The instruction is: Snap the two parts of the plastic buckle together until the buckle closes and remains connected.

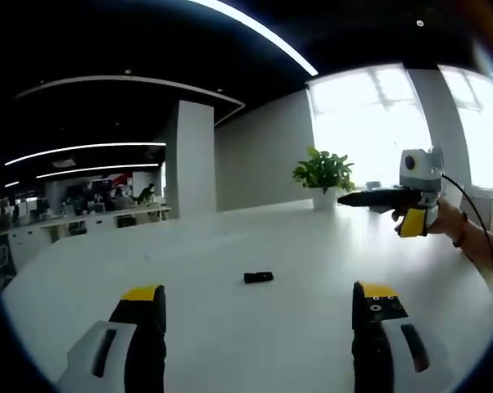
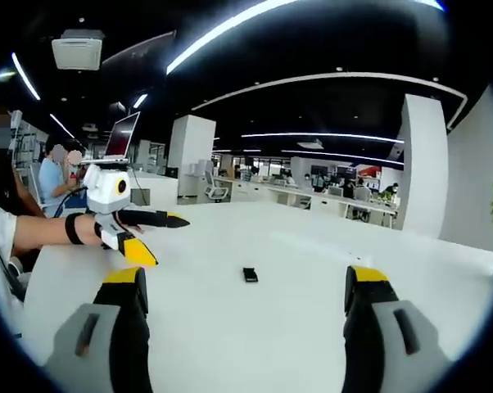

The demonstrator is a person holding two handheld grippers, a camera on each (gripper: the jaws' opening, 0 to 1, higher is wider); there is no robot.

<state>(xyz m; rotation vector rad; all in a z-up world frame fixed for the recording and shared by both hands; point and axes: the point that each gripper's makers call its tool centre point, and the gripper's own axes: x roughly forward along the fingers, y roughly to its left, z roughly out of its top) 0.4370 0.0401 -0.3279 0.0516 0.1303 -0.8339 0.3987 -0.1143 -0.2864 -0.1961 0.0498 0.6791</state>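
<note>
Currently: buckle [image 1: 258, 277] lying untouched on table [image 1: 230, 327] | left gripper [image 1: 259, 315], right gripper [image 2: 245, 299] jaws wide apart, empty | snapping not begun

Blown-out window [image 1: 369, 123] glare, fisheye warping

One small black buckle [image 1: 258, 277] lies on the single white desk [image 1: 230, 246]; whether it is one piece or two pressed close is hard to tell at this size. Two grippers are held above it, the left gripper [image 1: 258, 315] and the right gripper [image 2: 245, 299], each with two yellow-tipped fingers [image 1: 142, 304]. One potted plant [image 1: 323, 175] stands at the far edge. One laptop [image 2: 121, 136] sits raised in the background.
</note>
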